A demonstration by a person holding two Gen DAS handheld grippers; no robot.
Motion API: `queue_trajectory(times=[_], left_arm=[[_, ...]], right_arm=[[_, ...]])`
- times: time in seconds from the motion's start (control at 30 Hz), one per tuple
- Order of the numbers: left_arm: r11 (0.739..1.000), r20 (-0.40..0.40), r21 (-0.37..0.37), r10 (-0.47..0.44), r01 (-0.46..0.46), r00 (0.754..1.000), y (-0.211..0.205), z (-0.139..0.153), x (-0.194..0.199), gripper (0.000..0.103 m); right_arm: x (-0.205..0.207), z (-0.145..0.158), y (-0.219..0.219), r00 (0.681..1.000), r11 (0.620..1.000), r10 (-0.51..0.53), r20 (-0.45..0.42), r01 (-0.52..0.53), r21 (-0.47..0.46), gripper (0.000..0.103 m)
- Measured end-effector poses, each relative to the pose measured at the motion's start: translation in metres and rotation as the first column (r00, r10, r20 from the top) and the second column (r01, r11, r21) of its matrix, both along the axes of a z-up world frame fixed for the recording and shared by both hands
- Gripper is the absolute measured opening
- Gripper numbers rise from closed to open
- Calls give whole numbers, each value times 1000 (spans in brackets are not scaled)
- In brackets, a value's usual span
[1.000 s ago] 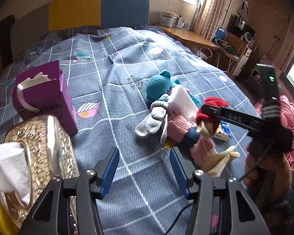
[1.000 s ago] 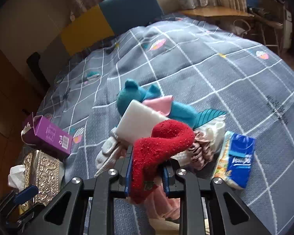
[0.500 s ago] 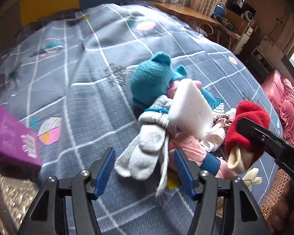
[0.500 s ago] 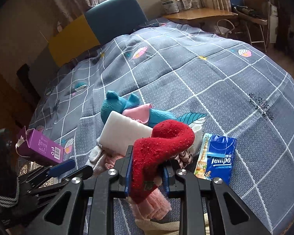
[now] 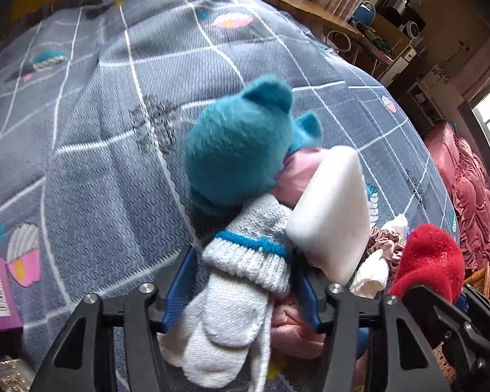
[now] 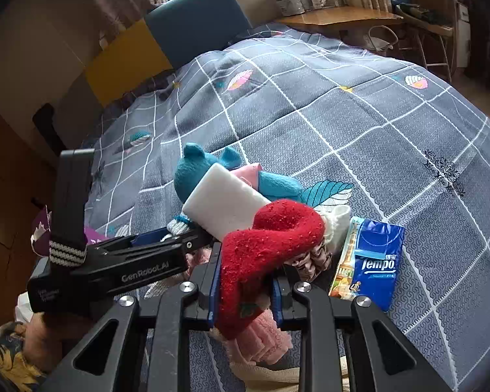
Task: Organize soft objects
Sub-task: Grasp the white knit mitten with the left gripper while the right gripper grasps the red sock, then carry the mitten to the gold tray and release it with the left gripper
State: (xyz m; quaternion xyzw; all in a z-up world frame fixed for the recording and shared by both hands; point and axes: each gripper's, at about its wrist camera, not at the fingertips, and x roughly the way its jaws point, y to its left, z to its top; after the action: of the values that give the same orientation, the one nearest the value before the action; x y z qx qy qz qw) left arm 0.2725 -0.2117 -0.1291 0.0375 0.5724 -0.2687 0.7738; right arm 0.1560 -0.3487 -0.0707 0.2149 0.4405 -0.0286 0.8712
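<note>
White mitten (image 5: 232,310) lies between the parted fingers of the left gripper (image 5: 241,290).
Right gripper (image 6: 245,284) clamps the red sock (image 6: 264,248) (lifted); next, likely, closing on the mitten.

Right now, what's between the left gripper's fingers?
The white mitten lies between the open left gripper's fingers, not yet clamped, in the left wrist view.

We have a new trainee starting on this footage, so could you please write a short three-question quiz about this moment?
1. True or false: the right gripper is shut on the red sock.
2. What lies between the open left gripper's fingers? A) white mitten B) tissue pack C) white foam block
3. What colour is the plush toy?

Key: 1 true; 2 A; 3 teal.
</note>
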Motion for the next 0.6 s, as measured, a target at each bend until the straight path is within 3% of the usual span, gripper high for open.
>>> queue_trajectory(times=[0.03, 0.13, 0.43, 0.6], left_arm=[[1000, 8, -5, 5, -5, 1000, 1, 1, -1, 45], [999, -3, -31, 36, -37, 999, 8, 7, -6, 39], [990, 14, 11, 142, -142, 990, 38, 33, -4, 38], [986, 115, -13, 168, -168, 979, 41, 88, 12, 38]], right_arm=[[1, -1, 2, 1000, 1000, 7, -7, -7, -12, 25], [3, -4, 3, 1000, 1000, 14, -19, -15, -19, 25], [6, -8, 6, 999, 999, 37, -36, -37, -23, 25], [11, -13, 24, 990, 990, 124, -61, -128, -62, 25]])
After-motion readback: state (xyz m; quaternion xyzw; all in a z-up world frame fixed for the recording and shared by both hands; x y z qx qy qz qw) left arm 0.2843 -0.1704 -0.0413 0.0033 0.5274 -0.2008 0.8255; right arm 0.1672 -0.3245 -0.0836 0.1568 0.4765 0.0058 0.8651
